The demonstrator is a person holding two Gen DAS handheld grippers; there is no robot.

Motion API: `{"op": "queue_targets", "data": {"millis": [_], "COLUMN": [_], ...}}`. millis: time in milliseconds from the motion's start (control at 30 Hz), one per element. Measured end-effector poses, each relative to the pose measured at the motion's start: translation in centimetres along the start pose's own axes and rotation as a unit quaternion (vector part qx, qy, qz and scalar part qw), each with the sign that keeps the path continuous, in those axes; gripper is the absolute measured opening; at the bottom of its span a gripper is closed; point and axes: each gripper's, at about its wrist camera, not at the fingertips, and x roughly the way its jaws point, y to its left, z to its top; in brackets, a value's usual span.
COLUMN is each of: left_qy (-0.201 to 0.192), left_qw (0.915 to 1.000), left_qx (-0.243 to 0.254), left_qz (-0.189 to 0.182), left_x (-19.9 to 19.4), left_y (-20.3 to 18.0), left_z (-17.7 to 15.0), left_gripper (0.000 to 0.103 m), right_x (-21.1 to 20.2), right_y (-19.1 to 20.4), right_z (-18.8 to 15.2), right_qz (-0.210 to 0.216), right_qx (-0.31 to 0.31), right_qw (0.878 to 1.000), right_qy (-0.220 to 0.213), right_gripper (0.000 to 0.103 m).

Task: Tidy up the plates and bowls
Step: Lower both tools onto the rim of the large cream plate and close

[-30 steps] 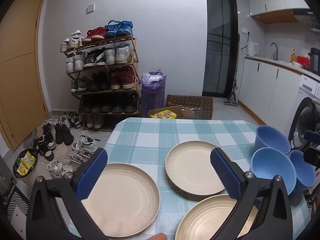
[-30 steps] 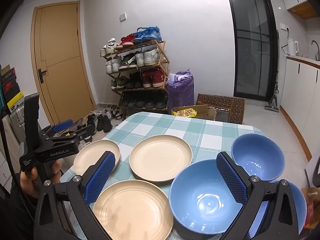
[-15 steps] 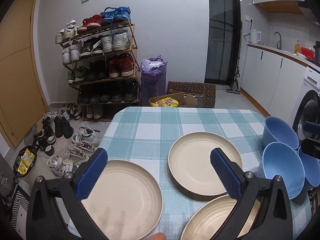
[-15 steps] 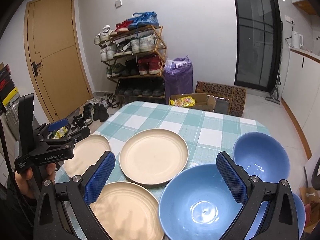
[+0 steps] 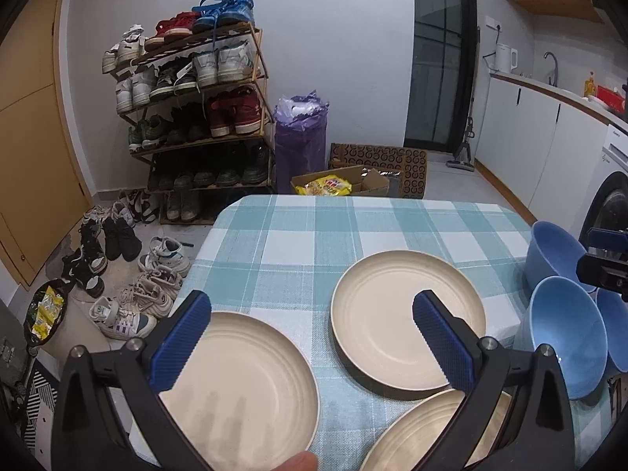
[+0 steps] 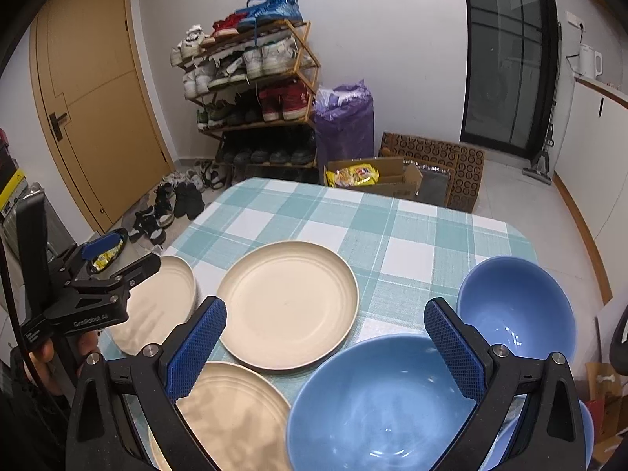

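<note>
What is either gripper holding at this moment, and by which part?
Nothing. The left gripper is open above the cream plates, and the right gripper is open above the blue bowls; neither touches any dish.

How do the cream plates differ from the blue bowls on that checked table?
The cream plates are flat and shallow with low rims; the blue bowls are deep with tall sides. The plates look matte, while the bowls look glossy with light glints. Three plates lie toward the left, three bowls cluster on the right. Both kinds are round, empty and upright.
</note>
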Motion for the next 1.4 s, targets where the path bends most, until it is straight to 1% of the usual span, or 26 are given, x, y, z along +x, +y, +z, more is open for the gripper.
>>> {"op": "queue_targets", "data": {"millis": [133,300,467,633,767,933,1000,1133,1167,1267,1400], "left_qy": [0.023,0.037,0.059,0.078,0.092,0.105,0.110,0.116,0.118,0.123,0.127], "left_qw": [0.9996,0.9988,0.9976,0.9965,0.9953,0.9939,0.9934,0.9927,0.9925,0.9918,0.9911], "left_qx": [-0.002,-0.003,0.005,0.003,0.002,0.006,0.009,0.013,0.013,0.012,0.017], "left_qz": [-0.017,-0.031,-0.036,-0.030,-0.031,-0.032,-0.033,-0.031,-0.029,-0.032,-0.038], "left_x": [1.1,2.1,3.5,4.9,5.9,7.0,7.3,7.9,8.1,8.6,9.0], "left_y": [0.0,-0.2,-0.5,-0.5,-0.5,-0.6,-0.7,-0.8,-0.8,-0.8,-1.2], "left_z": [-0.1,-0.3,-0.5,-0.9,-1.3,-1.5,-1.6,-1.9,-1.9,-2.1,-2.2], "left_gripper": [0.103,0.103,0.103,0.103,0.103,0.103,0.103,0.103,0.103,0.102,0.101], "right_x": [1.6,3.7,5.4,7.7,9.0,10.4,11.0,12.3,12.6,13.6,14.7], "right_y": [-0.3,-0.7,-0.8,-1.2,-1.4,-1.6,-1.7,-1.8,-1.8,-1.7,-1.5], "right_z": [0.8,1.2,1.3,1.5,1.5,1.7,2.0,2.1,2.1,2.1,2.0], "right_qz": [-0.002,0.003,0.008,0.028,0.025,0.019,0.021,0.019,0.020,0.021,0.022], "right_qx": [-0.003,-0.003,-0.005,0.005,0.001,0.001,0.003,0.003,0.003,0.000,-0.007], "right_qw": [1.000,0.999,0.998,0.994,0.992,0.990,0.988,0.985,0.984,0.980,0.976], "right_qy": [0.021,0.045,0.068,0.109,0.123,0.141,0.153,0.171,0.175,0.197,0.215], "right_gripper": [0.103,0.103,0.103,0.102,0.101,0.097,0.093,0.091,0.089,0.078,0.078]}}
